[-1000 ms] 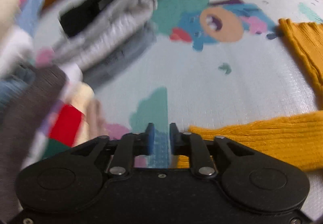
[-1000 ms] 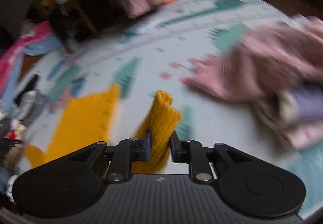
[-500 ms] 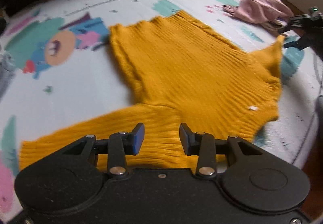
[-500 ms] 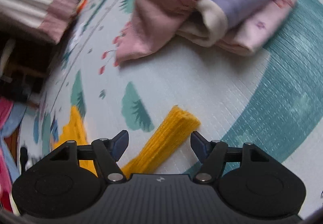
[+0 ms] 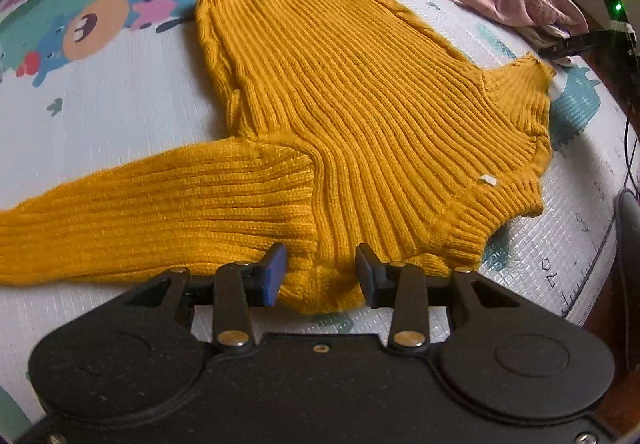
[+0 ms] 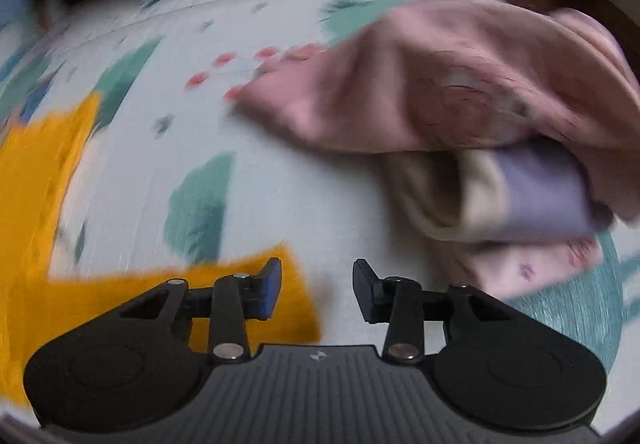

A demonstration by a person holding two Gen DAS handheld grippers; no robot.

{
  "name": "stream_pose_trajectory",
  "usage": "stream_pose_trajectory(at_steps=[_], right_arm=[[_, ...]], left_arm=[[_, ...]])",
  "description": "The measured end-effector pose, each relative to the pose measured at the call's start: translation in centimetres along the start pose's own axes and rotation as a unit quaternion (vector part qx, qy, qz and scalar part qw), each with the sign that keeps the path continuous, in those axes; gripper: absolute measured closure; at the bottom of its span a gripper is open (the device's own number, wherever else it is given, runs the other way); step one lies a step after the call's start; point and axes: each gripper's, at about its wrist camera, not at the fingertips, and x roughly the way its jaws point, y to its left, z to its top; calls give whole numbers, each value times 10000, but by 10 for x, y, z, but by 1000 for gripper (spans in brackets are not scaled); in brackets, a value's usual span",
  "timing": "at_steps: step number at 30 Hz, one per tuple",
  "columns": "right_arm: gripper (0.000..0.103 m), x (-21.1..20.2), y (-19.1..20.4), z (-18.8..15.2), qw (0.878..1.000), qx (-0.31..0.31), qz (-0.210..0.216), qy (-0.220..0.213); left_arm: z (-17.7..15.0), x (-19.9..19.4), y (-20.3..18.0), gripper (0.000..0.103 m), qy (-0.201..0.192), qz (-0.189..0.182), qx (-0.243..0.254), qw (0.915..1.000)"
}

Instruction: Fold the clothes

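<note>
Here we see the mustard sweater spread flat on the patterned play mat, one sleeve stretched out to the left. Our left tongs stand released, the pads either side of the sweater's near edge without pressing it. Our right tongs are closing; the sleeve end lies under the left pad, nothing is pinched between them. The right view is blurred. Beside them sits a pile of pink and lilac clothes
</note>
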Motion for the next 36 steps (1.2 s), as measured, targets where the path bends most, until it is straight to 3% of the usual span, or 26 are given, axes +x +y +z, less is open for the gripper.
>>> stream_pose_trajectory(at_steps=[2,5,7,9,11,12,14,15,16,17,20,22,24,26,28,29,31,34,36], right_arm=[[58,-18,4,-1,9987,275,121,-408],[58,-42,50,-10,9934,-641,658,-681],[62,-47,90,-25,9818,-1187,1412,-445],[72,-49,134,-45,9616,-1829,2042,-129],[74,-51,169,-65,9407,-2331,2459,164],[74,-48,179,-73,9354,-2498,2482,311],[74,-33,182,-85,9376,-2674,2121,666],[79,-26,178,-89,9397,-2641,2026,780],[92,-23,162,-88,9452,-2380,2101,770],[94,-22,151,-87,9486,-2219,2126,764],[87,-33,159,-80,9477,-2418,2018,525],[85,-45,173,-81,9398,-2561,2250,246],[76,-46,193,-89,9283,-2901,2315,229],[72,-35,210,-108,9059,-3634,2112,515],[71,-35,216,-119,8897,-4070,2008,503],[71,-38,216,-120,8878,-4119,1996,480],[71,-42,220,-110,8963,-3888,2049,579],[68,-45,236,-100,8872,-3992,2293,294],[63,-39,252,-91,8817,-4090,2347,142]], left_arm=[[2,-5,-2,66,-87,-82,-21,9999],[5,-7,-10,67,-166,-326,34,9993],[5,-4,-17,68,-164,-483,108,9986],[5,-2,-26,68,-153,-632,164,9977],[5,-2,-34,68,-173,-771,195,9967],[4,-1,-37,68,-188,-833,208,9961],[3,4,-41,68,-99,-788,218,9966],[2,10,-42,67,24,-728,220,9971],[1,14,-41,66,124,-700,206,9973],[1,13,-38,66,109,-734,171,9971],[3,1,-35,68,-147,-748,213,9969],[2,-5,-32,67,-333,-715,200,9967],[-2,4,-26,66,-133,-609,94,9980],[-7,7,-23,63,-41,-586,103,9982],[-9,5,-22,64,39,-590,155,9981],[-4,0,-23,65,18,-545,253,9982],[6,-14,-24,65,-326,-367,584,9971],[24,-17,-4,64,-863,-83,505,9950],[30,-7,7,64,-915,14,561,9942]])
